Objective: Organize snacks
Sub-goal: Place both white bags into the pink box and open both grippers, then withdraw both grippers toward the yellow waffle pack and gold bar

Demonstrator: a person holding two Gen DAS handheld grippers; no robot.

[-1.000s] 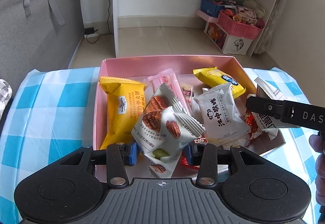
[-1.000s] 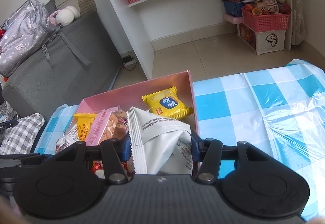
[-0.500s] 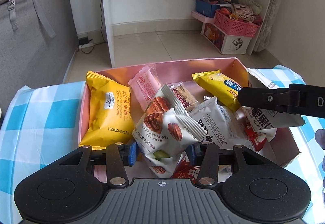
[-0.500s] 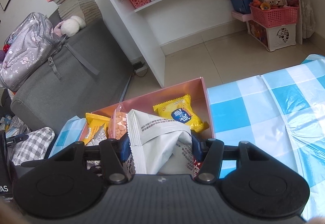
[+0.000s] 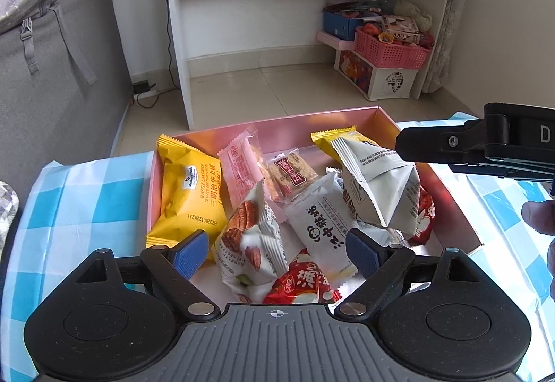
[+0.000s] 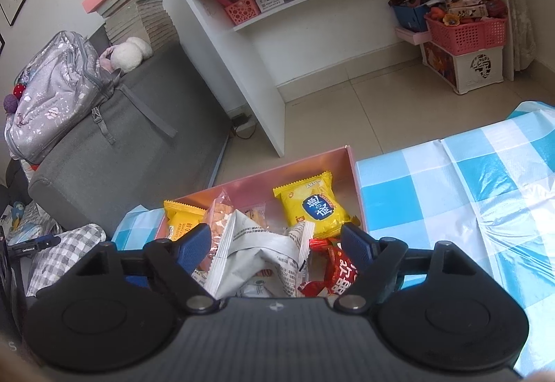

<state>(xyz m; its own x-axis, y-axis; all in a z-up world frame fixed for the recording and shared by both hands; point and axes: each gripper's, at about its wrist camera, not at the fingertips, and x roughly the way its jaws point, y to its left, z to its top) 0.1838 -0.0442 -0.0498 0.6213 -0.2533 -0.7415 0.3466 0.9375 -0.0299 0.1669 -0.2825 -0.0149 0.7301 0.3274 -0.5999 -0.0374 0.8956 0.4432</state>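
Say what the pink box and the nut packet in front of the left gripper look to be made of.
Pink box: likely coated cardboard, given its thin, straight walls and soft sheen.
Nut packet: seemingly plastic film, glossy and creased, with crimped, serrated end seals and printed pecans. Whether it is foil-lined cannot be seen.

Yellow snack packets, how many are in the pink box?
2. A big yellow packet lies along the pink box's left wall; a smaller yellow packet sits in the far right corner. Others may hide underneath the pile.

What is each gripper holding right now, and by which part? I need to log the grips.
Nothing. The left gripper is opening around the pecan packet, the right gripper around the white packet; pads clear of both.
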